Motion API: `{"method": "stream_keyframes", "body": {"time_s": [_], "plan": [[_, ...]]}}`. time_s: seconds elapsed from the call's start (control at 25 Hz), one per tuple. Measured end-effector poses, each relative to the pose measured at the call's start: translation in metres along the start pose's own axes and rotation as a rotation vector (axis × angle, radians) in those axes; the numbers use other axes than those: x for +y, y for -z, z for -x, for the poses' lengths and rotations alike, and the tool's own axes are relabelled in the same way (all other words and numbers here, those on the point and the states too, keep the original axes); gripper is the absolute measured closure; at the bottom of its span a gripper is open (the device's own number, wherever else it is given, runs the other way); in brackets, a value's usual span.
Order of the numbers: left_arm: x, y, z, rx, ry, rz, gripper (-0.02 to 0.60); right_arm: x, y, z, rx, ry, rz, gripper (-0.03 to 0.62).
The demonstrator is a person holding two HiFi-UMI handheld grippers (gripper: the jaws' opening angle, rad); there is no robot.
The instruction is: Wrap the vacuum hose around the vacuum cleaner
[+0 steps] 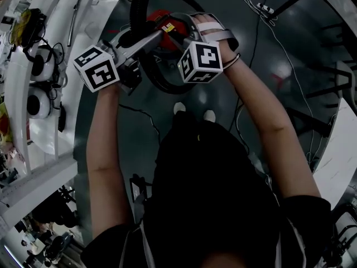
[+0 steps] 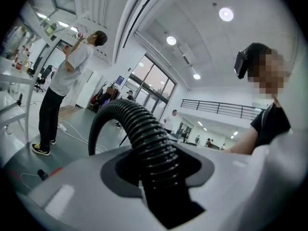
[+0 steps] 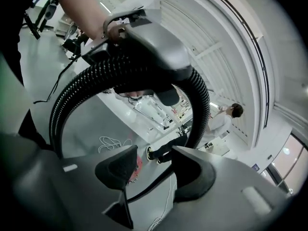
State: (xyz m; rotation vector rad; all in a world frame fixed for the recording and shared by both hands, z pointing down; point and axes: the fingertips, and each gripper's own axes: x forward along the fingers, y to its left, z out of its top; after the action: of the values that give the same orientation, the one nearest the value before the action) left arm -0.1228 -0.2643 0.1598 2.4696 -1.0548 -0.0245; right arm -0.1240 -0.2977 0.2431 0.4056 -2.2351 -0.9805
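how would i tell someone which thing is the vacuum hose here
Start at the left gripper, at the left of the head view. Clamped between its jaws is the hose, a thick black tube arching up into a loop. Its ribbed, corrugated skin sets it apart from the thin smooth cables nearby.

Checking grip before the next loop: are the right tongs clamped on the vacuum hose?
No: the right gripper view shows the right tongs standing apart, the vacuum hose arching beyond them, not between them.

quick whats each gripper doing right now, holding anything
Left gripper: closed on the black vacuum hose.
Right gripper: open, nothing between its jaws.
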Motion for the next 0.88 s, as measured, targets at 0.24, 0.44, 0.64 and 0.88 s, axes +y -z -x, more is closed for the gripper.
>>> {"method": "stream_keyframes", "body": {"time_s": [0.24, 0.44, 0.64, 0.88], "plan": [[0.006, 0.004, 0.003, -0.023, -0.021, 0.01, 0.396, 0.036, 0.003, -0.002, 0.001, -0.062, -0.027, 0.372], [0.008, 0.004, 0.007, -0.015, -0.024, -0.006, 0.397, 0.071, 0.016, -0.009, 0.033, -0.118, -0.056, 0.373], [0.007, -0.006, 0.008, -0.056, -0.02, -0.011, 0.397, 0.11, 0.039, -0.012, 0.065, -0.178, -0.096, 0.375], [0.005, -0.016, 0.006, -0.093, -0.015, 0.001, 0.399, 0.16, 0.059, -0.016, 0.078, -0.264, -0.131, 0.375]]}}
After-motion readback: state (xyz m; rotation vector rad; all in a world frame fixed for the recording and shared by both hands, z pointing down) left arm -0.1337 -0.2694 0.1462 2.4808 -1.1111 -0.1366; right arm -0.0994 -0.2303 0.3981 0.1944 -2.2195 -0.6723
